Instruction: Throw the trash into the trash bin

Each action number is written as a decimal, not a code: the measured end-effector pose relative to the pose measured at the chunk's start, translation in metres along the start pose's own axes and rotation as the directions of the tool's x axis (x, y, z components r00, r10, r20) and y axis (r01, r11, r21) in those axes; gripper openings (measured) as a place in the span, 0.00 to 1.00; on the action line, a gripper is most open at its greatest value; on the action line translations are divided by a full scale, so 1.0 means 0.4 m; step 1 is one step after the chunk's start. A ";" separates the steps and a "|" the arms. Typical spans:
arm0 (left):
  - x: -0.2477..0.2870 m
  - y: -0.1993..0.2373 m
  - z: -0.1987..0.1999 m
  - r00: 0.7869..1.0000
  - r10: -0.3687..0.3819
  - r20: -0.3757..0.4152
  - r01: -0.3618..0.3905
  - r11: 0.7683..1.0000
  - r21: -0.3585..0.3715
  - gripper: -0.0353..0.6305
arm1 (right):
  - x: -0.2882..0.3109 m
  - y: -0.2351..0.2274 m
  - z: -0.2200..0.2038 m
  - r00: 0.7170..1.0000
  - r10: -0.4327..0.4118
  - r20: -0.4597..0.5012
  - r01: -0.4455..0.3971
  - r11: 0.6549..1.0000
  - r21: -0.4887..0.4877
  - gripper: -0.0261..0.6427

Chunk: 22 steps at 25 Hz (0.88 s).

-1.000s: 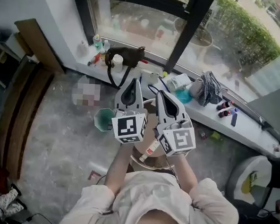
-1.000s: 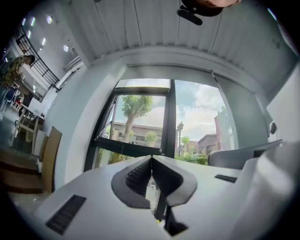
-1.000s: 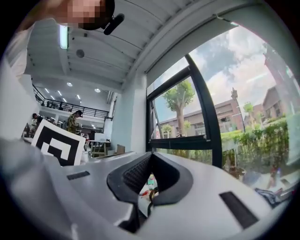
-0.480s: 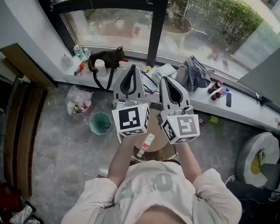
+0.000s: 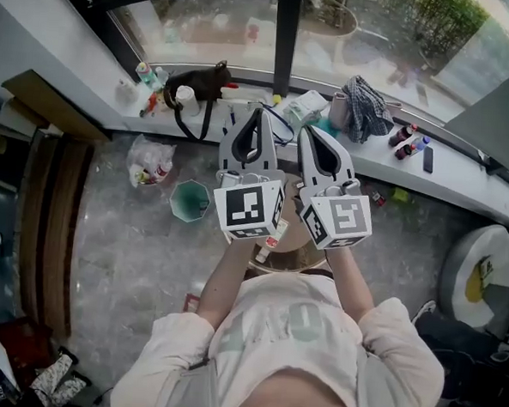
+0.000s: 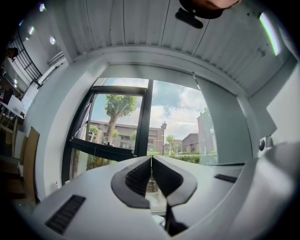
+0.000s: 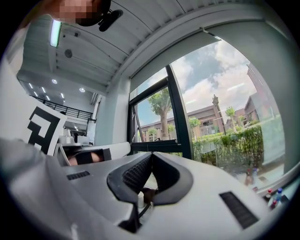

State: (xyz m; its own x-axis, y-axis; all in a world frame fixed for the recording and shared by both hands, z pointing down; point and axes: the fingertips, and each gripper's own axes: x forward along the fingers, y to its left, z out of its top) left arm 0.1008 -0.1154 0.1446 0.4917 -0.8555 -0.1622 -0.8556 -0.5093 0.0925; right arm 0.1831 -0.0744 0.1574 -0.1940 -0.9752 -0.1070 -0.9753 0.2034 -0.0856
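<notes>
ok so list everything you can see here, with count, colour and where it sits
trash bin: 1, green, floor below the windowsill
plastic bag: 1, clear, litter inside, floor left of the bin
handbag: 1, black, on the windowsill
cup: 1, white, windowsill beside the handbag
cloth: 1, dark checked, windowsill at right
small bottles: 2, dark, windowsill right of the cloth
round table: 1, brown, under the grippers
tube: 1, white and red, on the table
left gripper: 1, grey, shut, empty
right gripper: 1, grey, shut, empty
</notes>
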 end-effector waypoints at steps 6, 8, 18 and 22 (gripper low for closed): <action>-0.007 0.008 -0.132 0.997 -0.024 -0.073 0.021 0.998 -0.051 0.27 | -0.018 -0.056 -0.050 0.998 -0.042 -0.037 0.041 0.999 -0.024 0.06; -0.051 0.006 -0.232 0.984 -0.031 -0.178 0.017 0.997 -0.079 0.30 | -0.057 -0.063 -0.110 0.993 -0.059 -0.104 0.059 0.998 -0.002 0.06; -0.389 -0.050 -0.916 0.708 0.023 -0.706 -0.046 0.999 -0.014 0.47 | -0.204 -0.129 -0.310 0.943 -0.073 -0.324 0.077 0.997 0.001 0.06; -0.506 -0.100 -1.151 0.580 -0.033 -0.814 0.002 0.999 -0.039 0.51 | -0.237 -0.136 -0.346 0.942 -0.020 -0.336 0.005 0.999 -0.045 0.06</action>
State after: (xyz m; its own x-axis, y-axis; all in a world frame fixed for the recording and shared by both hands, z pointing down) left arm 0.1100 0.0351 0.6260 0.4451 -0.5551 0.7027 -0.8475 -0.5146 0.1304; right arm 0.2399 -0.0052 0.3093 -0.1987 -0.9518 0.2338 -0.9800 0.1944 -0.0416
